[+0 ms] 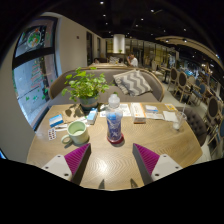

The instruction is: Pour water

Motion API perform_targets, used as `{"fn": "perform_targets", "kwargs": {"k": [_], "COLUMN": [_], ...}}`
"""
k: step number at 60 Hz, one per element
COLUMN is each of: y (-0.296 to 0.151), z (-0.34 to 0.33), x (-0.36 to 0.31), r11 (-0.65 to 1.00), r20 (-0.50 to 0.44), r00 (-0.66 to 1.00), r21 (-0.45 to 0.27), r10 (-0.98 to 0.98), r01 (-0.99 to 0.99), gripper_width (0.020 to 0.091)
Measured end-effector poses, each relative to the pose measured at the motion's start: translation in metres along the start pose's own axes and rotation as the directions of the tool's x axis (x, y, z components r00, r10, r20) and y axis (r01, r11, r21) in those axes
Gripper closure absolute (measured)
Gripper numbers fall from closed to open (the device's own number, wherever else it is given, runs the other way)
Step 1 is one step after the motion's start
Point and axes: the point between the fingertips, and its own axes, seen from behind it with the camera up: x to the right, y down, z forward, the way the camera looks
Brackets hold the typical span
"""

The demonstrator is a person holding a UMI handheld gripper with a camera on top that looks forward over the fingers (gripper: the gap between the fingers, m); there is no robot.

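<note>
Dim café-like surroundings spread beyond a round wooden table [150, 140], whose pale top shows plank seams running away from the viewer. Ceiling spotlights dot the dark upper part of the room, and rows of chairs [185, 82] line the right side. On the left wall hang posters [33, 60] with coloured graphics; their writing is too small to read.

Near the middle of the table stands a clear plastic water bottle [114, 122] with a white cap and a blue label with a red patch low down. The label's text cannot be made out. The bottle is upright, just ahead of the gripper [112, 158] and centred on the gap between its fingers. The two fingers are spread wide apart with nothing between them, and their magenta pads [76, 157] are ribbed and angled inward.

To the left of the bottle sits a pale green mug [77, 132] with a rounded body, its handle to the left. Behind the mug stands a leafy green plant [85, 86] in a pot. Small cards or packets [55, 125] lie at the left edge of the table. Beyond the bottle, toward the far right side, flat booklets or menus [150, 112] lie on the wood. A grey sofa with a patterned cushion [130, 82] curves behind the table.
</note>
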Motion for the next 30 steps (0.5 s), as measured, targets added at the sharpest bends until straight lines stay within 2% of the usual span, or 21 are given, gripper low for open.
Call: {"fn": "perform_targets", "kwargs": {"k": [11, 25, 30], "y": [0.018, 0.024, 0.024], "z": [-0.048, -0.066, -0.068], "x": [0.007, 0.021, 0.019], "r11": [1.000, 1.000, 1.000], "r20": [-0.064, -0.105, -0.091], "r00": [0.998, 0.994, 0.996], "r21": [-0.004, 0.009, 0.012], "r10": [-0.016, -0.026, -0.024], "r01": [0.015, 0.027, 0.025], "gripper_width": [0.0247, 0.0249, 0.0249]}}
